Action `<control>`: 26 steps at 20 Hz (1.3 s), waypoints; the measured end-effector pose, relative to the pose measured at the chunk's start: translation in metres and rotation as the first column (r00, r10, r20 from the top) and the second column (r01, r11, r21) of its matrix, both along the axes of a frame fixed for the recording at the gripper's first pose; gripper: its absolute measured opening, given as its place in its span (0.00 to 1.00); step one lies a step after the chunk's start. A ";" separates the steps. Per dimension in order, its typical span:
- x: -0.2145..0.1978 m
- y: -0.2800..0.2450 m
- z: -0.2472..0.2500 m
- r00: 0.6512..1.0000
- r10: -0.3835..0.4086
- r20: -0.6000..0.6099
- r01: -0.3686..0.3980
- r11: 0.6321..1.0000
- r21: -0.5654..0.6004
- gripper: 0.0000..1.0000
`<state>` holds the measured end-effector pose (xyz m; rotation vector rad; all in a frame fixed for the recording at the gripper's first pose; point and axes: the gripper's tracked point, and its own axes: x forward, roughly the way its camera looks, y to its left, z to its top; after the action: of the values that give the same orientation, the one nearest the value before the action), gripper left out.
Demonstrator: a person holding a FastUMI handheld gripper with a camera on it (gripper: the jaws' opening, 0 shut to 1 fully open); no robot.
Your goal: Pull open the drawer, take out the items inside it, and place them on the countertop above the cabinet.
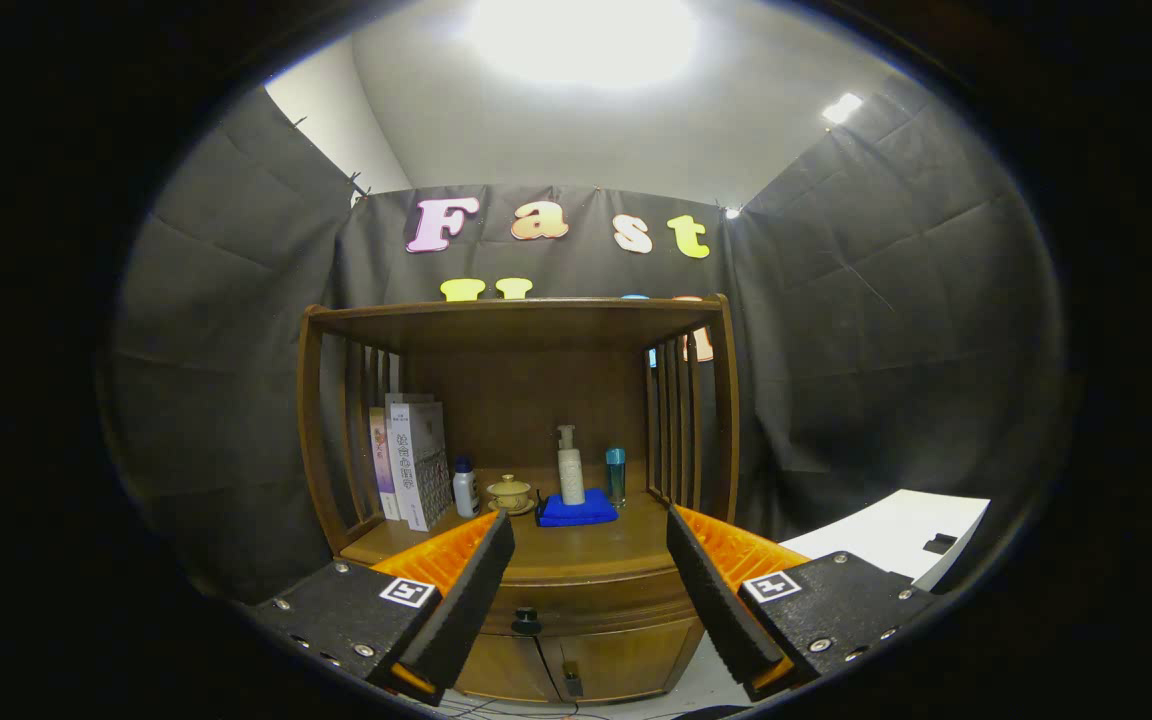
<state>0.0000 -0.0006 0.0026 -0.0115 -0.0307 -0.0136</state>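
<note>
While drawer (591, 598) sits shut under countertop (576, 555), gripper (591, 535) spread wide, holding nothing, well back from knob (526, 620). Risk, judged: off-centre approach, fingers sliding off small knob or hitting drawer front. Nearby on countertop: books (414, 462), white bottle (465, 487), lidded cup (510, 492), pump bottle (570, 465) on blue cloth (578, 509), teal bottle (616, 475). Crowded landing area. Drawer contents hidden.

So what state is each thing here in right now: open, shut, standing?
Tongs: open, holding nothing.
Wooden drawer with dark knob: shut.
Lower cabinet doors: shut.
White pump bottle: upright on folded blue cloth.
Books: standing upright.
</note>
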 end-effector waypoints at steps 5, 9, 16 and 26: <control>0.001 -0.004 -0.002 1.000 -0.008 -0.006 0.008 1.000 -0.019 0.96; 0.001 -0.004 -0.005 1.000 -0.004 -0.013 0.004 1.000 -0.024 0.96; 0.005 -0.004 -0.015 1.000 -0.019 -0.017 0.017 0.994 -0.107 0.96; 0.027 0.016 -0.066 0.995 0.062 -0.076 -0.074 0.984 -0.160 0.96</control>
<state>0.0265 0.0156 -0.0639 -0.1743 0.0385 0.0579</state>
